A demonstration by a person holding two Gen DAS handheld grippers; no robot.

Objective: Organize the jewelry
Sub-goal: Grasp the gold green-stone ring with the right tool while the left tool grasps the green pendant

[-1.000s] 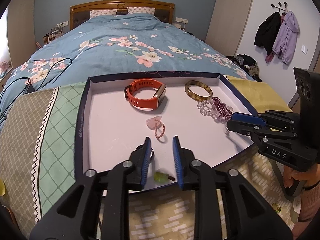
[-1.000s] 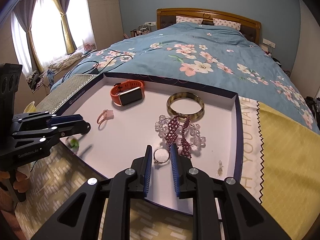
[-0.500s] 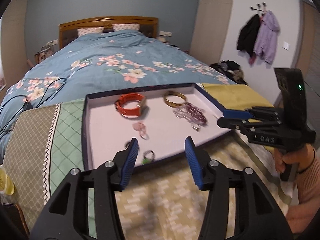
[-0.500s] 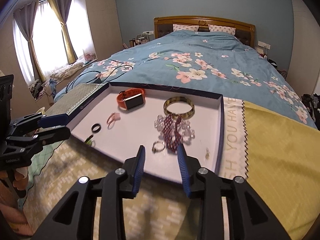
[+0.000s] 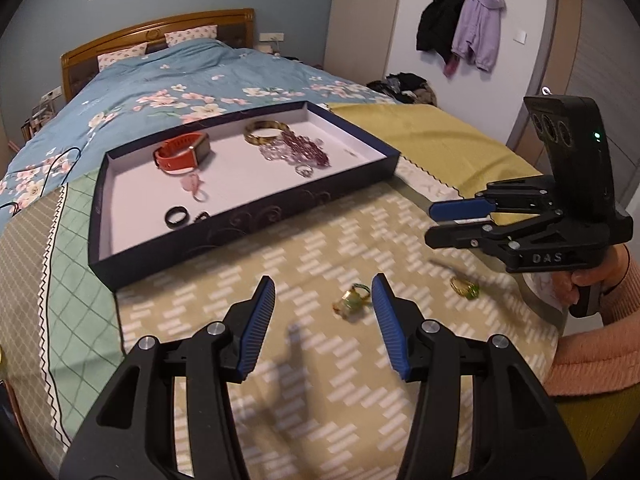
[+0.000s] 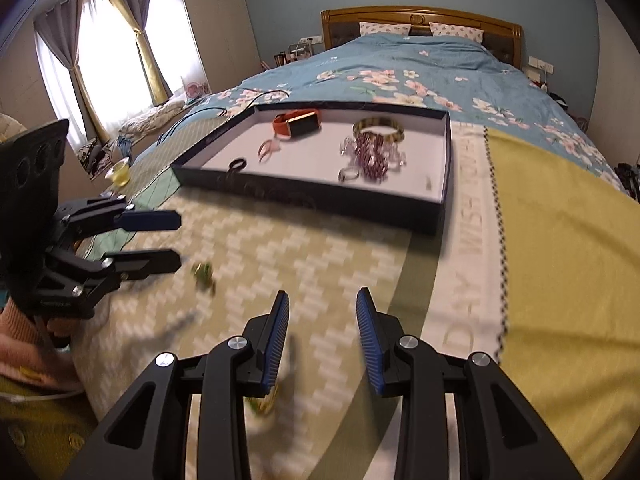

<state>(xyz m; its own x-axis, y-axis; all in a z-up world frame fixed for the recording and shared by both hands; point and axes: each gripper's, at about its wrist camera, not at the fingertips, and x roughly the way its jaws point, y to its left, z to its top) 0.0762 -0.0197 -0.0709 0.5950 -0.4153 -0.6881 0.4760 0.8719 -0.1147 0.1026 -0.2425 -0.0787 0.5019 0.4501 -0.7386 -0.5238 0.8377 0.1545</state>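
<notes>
A dark blue tray [image 5: 248, 220] [image 6: 316, 198] lies on the bed. It holds an orange watch [image 5: 182, 154], a bangle [image 5: 266, 132], purple beads [image 5: 298, 150], a silver ring [image 5: 305, 169], a pink hair tie [image 5: 195, 185] and a black ring [image 5: 176, 216]. A green and gold ring [image 5: 351, 301] [image 6: 203, 273] lies on the mat just ahead of my open, empty left gripper [image 5: 323, 304]. A second gold-green ring [image 5: 464, 287] lies below my right gripper [image 6: 322, 326], which is open and empty; part of it shows under the right fingers [image 6: 262, 404].
The patterned mat [image 5: 304, 264] covers the near bed. A yellow blanket [image 6: 560, 240] lies to the right. A floral duvet [image 5: 160, 96] stretches behind the tray. A small cup [image 6: 119, 174] stands at the left bed edge.
Both grippers pulled back from the tray and opened wide. The black ring and silver ring stay in the tray. Two rings on the mat have come into view.
</notes>
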